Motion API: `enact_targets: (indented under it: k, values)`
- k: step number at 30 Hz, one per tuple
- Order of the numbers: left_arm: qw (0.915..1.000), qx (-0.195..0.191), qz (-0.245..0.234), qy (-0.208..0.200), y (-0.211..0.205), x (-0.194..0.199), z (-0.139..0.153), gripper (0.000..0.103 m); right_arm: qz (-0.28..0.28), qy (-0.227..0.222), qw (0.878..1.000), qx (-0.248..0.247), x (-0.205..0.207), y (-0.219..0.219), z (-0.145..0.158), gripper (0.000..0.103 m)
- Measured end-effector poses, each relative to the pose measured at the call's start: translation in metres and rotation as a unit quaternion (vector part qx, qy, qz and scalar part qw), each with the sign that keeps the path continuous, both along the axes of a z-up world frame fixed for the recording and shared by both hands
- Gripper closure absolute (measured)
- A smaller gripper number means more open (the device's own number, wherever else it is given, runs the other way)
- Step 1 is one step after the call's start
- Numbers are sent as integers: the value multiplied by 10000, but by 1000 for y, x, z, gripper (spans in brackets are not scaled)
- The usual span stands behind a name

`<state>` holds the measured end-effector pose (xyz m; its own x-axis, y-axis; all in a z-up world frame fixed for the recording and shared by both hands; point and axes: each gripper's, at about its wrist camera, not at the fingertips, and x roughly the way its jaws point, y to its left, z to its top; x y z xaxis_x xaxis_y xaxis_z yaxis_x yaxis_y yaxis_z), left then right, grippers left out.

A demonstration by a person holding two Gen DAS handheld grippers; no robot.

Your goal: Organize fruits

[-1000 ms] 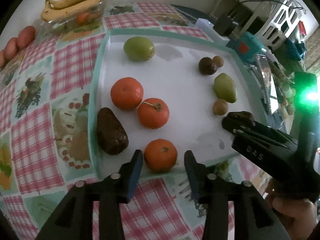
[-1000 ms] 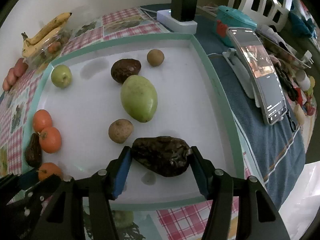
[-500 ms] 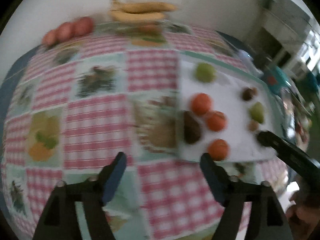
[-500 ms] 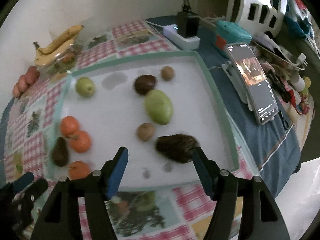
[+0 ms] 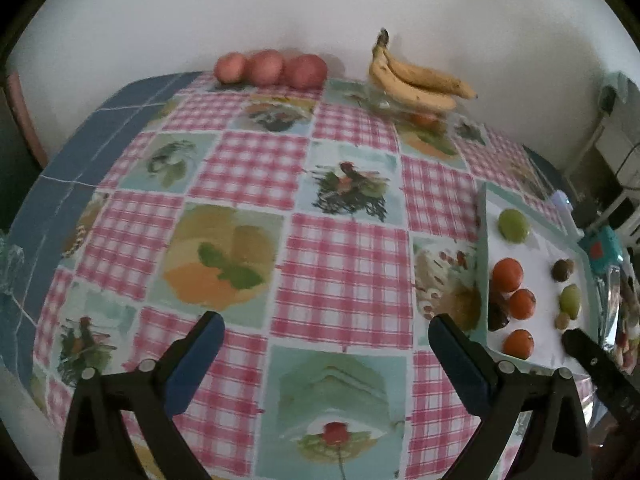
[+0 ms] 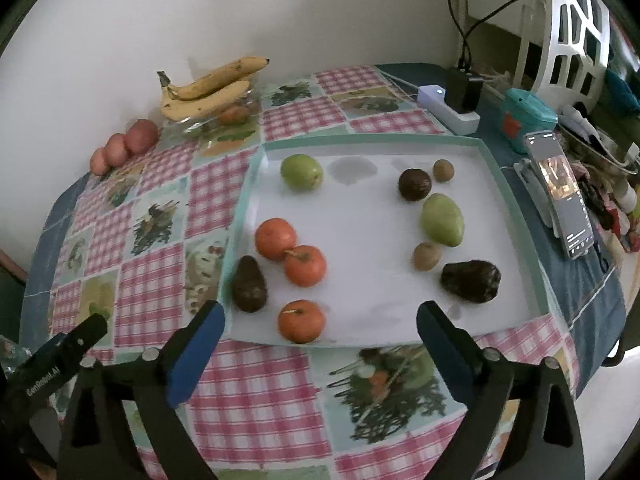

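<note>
Both tongs, left (image 5: pixel 326 354) & right (image 6: pixel 318 342), are opening wide w/ nothing between them, above the desk (image 6: pixel 256 392), since the fruits sit sorted on the tray (image 6: pixel 516 200): oranges (image 6: pixel 305 265) left, avocado (image 6: pixel 472 281) right.

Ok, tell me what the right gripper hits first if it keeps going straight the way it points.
Probably the orange nearest the tray's front edge; the right gripper, jaws opening and empty, points roughly there, though depth is unclear.
</note>
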<state>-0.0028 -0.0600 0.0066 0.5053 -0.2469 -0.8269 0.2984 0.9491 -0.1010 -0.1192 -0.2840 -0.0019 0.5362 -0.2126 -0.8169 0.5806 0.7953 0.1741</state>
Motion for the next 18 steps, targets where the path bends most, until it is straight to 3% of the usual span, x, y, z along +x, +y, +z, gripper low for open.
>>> enact_targets:
  k: [8,15,18]
  values:
    - [9984,-163,53,-542,15,-20,29,0,131,0,9999,110,-2,16,-3,5]
    - [9967,195,309,-721,21,-34,34,0,205,4,9998,19,-3,20,0,5]
    - [9976,128,369,-570,25,-33,32,0,267,53,9996,-56,-1,23,0,5]
